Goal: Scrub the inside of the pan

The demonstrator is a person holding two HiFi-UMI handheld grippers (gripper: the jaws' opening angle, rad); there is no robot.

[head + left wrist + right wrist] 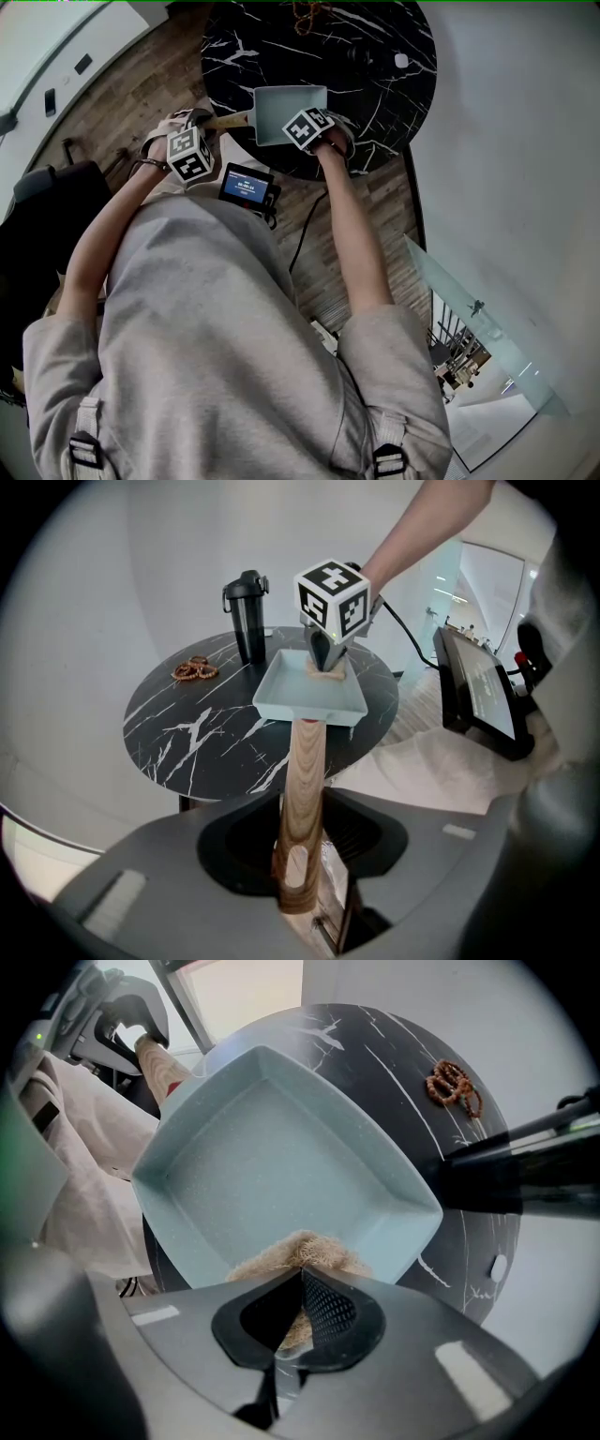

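A pale blue square pan (281, 108) rests on the near edge of a round black marble table (375, 66). Its wooden handle (302, 789) runs straight back between the jaws of my left gripper (302, 860), which is shut on it. My right gripper (298, 1283) points steeply down into the pan (281, 1166) and is shut on a beige fibrous scrub pad (300, 1252). The pad lies against the pan's floor near one rim. In the left gripper view the right gripper (325, 663) stands over the pan's far side, with the pad (325, 674) under its tip.
A black flask (247, 616) stands on the table behind the pan. A string of brown beads (195, 669) lies to the left of it. A small screen (247, 185) hangs at the person's waist, with a cable trailing to the wooden floor. A glass panel (487, 328) is at the right.
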